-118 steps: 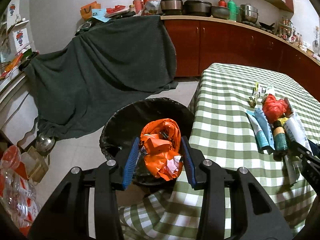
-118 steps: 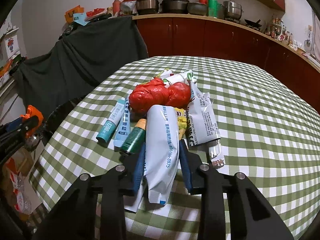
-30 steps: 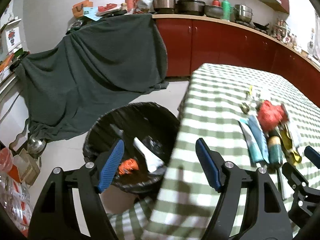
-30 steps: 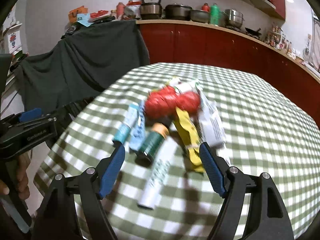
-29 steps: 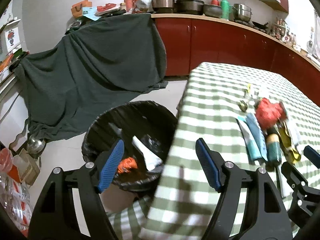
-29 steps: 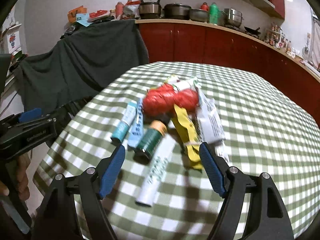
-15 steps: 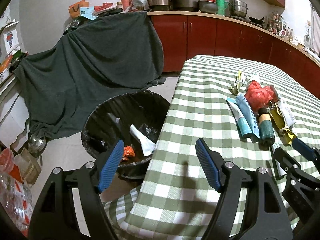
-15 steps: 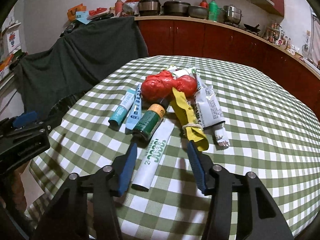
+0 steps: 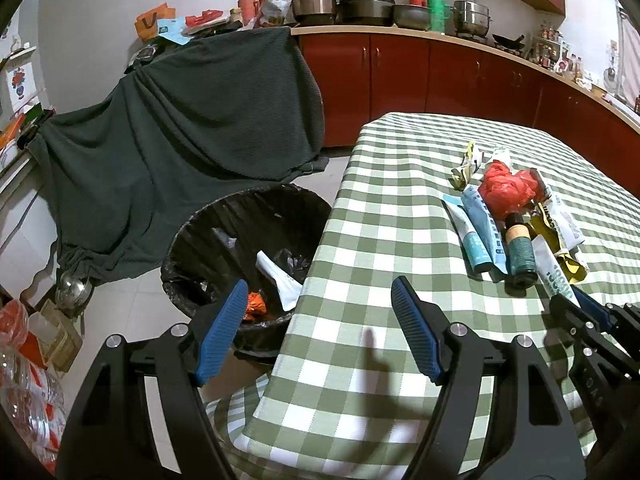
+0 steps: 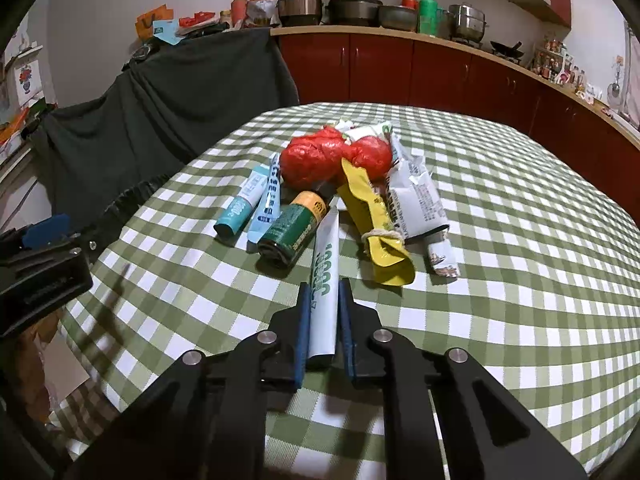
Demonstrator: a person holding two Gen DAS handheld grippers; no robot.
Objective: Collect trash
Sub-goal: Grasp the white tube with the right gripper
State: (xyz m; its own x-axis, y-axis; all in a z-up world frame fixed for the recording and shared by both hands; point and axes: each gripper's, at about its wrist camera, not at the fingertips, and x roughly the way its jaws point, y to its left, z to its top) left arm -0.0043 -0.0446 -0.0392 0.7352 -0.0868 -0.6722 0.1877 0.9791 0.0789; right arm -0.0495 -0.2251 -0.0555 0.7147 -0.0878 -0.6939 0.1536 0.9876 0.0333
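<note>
1. Right wrist view: the right gripper, at the lower centre of the frame, has just been closing and its blue pads now pinch the near end of a flat white tube with green lettering, which lies on the green-and-white checked tabletop.
2. Left wrist view: the left gripper stands wide with nothing between its pads, hovering over the tabletop's edge near the black-lined round trash bin at centre left.
3. Done so far, as I judge it: the bin already holds a white tube-like packet and a crumpled orange wrapper.
4. Left to collect, clustered above the gripper in the right wrist view: a crumpled red plastic bag, a dark green bottle with a tan cap, two blue tubes, a yellow pouch and a white printed packet.
5. Roughly midway; the pinched tube has yet to be lifted and carried to the bin.
</note>
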